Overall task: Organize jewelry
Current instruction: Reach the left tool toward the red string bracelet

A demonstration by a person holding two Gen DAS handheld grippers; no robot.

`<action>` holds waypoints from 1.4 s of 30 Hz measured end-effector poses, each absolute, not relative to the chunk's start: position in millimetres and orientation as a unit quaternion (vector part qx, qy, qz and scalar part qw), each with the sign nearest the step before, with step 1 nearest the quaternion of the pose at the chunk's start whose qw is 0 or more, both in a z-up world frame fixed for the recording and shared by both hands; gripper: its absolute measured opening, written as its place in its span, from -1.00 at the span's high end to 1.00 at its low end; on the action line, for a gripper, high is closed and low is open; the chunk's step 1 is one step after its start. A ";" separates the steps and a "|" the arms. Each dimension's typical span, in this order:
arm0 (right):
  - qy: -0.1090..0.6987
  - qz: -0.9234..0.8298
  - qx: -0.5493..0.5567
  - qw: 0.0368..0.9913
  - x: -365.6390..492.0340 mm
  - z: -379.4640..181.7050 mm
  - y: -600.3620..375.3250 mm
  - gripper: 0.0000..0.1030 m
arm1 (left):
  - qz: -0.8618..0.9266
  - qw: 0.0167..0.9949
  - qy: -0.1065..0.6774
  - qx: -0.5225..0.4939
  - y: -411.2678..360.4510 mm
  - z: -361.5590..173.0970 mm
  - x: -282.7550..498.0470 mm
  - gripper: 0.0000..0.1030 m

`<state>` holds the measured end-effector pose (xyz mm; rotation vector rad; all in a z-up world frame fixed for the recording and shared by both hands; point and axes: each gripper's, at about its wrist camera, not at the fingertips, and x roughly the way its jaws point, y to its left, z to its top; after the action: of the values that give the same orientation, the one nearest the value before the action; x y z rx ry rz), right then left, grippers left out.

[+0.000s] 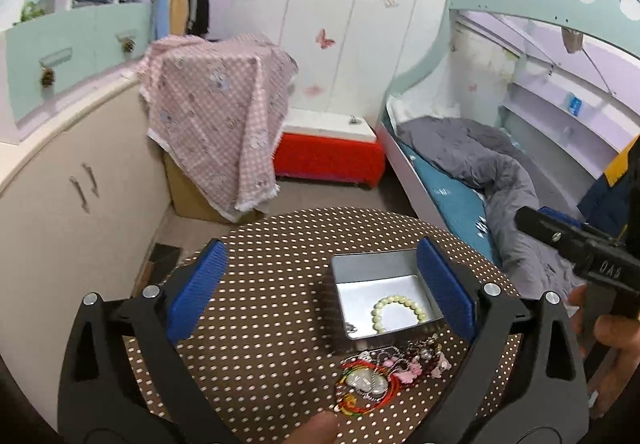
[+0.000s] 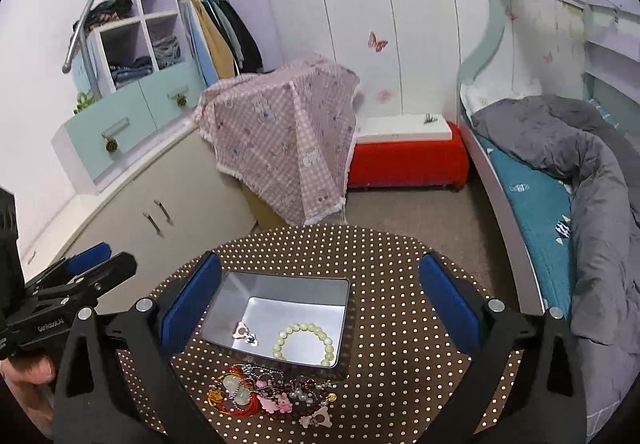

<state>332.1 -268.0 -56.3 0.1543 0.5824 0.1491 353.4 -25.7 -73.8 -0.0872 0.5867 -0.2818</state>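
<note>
Tin: an open silver metal tin (image 2: 280, 308) sits on the round brown polka-dot table (image 2: 400, 284), and everything below is placed relative to it.
Inside the tin: a pale green bead bracelet (image 2: 304, 342) lies flat on the bottom, with a small pink charm piece (image 2: 245, 333) just beside it (the left wrist view mostly catches the bracelet (image 1: 398, 313)).
Jewelry pile: a tangled heap of jewelry (image 2: 268, 390) lies on the table right against the tin's near wall: red cords, pearly beads, pink bear-shaped charms, all mixed up.
Right gripper: the right gripper (image 2: 320, 300) has its blue pads spread wide on either side of the tin, nothing between them but the tin below; not touching anything as far as the views show.
Left gripper: the left gripper (image 1: 320, 288) is also spread wide, one pad over the tin's right edge, holding nothing.
Hands: a hand (image 1: 612, 356) grips the right tool's handle, off to the tin's right.
Beyond the tin: a pink checked cloth (image 2: 280, 140) draped over a box, a red bench (image 2: 408, 160), and a bed with a grey duvet (image 2: 580, 172).
</note>
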 end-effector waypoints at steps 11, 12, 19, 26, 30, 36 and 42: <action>0.254 0.062 0.064 0.963 291.9 -36.1 -262.9 -0.85 | -0.110 0.964 0.240 -0.027 -11.5 -50.9 304.2 -0.84; 0.251 0.060 0.062 0.964 288.2 -34.9 -262.5 -0.85 | -0.110 0.965 0.237 -0.026 -10.1 -50.4 300.7 -0.84; 0.246 0.058 0.061 0.966 266.5 -36.7 -261.6 -0.85 | -0.097 0.967 0.235 -0.023 -3.5 -57.9 280.8 -0.84; 0.246 0.052 0.057 0.966 247.4 -43.4 -258.9 -0.85 | -0.089 0.965 0.246 -0.002 -2.1 -77.9 265.8 -0.84; 0.261 0.049 0.057 0.962 242.6 -58.1 -258.3 -0.85 | -0.091 0.961 0.261 0.013 -6.6 -94.3 262.8 -0.84; 0.302 0.040 0.064 0.950 242.3 -93.9 -262.4 -0.85 | -0.103 0.945 0.310 0.031 -21.3 -132.3 271.5 -0.84; 0.337 0.041 0.072 0.938 245.4 -122.7 -265.3 -0.85 | -0.115 0.921 0.369 0.044 -38.7 -176.3 287.0 -0.84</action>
<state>245.4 -265.3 -122.7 0.1471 0.6893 0.0842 287.0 -38.7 -176.3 0.0898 0.7585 -0.2356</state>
